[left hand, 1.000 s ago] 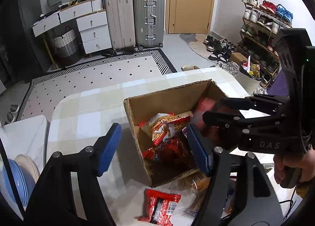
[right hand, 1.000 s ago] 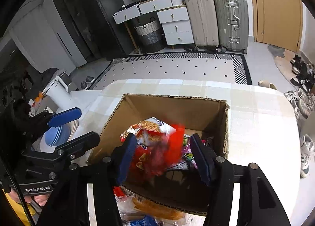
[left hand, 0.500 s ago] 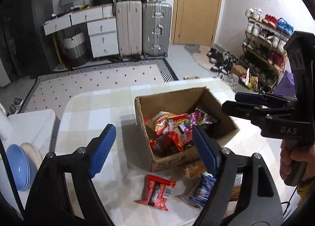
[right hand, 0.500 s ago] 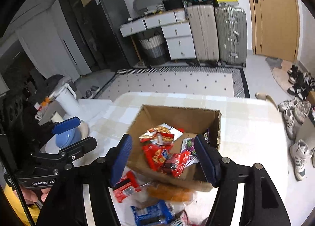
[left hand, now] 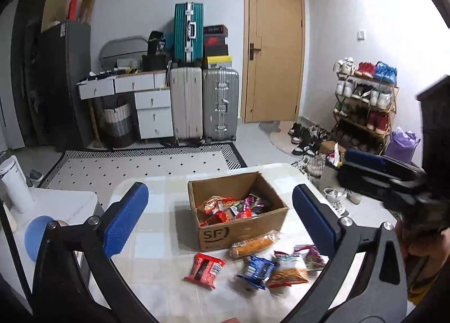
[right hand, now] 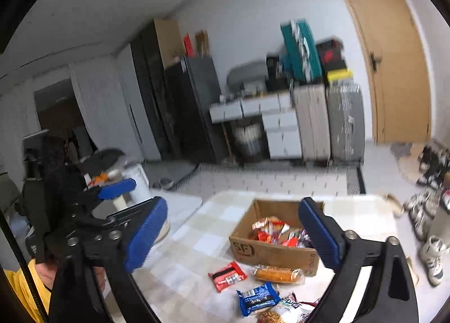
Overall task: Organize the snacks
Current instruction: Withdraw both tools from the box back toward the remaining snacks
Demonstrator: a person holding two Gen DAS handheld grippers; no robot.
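Left wrist view, left to right. The left gripper (left hand: 219,219) fills the lower frame; its jaws are opening, spread wide, with nothing clamped between the blue pads. Past them, at centre frame, the box (left hand: 242,231) sits on the desk (left hand: 157,238), open-topped and partly filled with snack packets. Loose snacks lie on the desk just in front of the box: a red packet (left hand: 204,266) at lower centre, an orange packet (left hand: 254,243) touching the box's front wall, a blue packet (left hand: 257,268) and a blurred cluster further right. At the right edge, the right gripper (left hand: 374,165) is held by a hand (left hand: 422,244).

Right wrist view, left to right. The left gripper (right hand: 121,199) shows at centre left. The right gripper (right hand: 233,234) spans the lower frame; its jaws are opening, wide apart, and hold nothing. The box (right hand: 270,250) lies at lower centre, with the red packet (right hand: 227,275), orange packet (right hand: 278,273) and blue packet (right hand: 257,299) below it.
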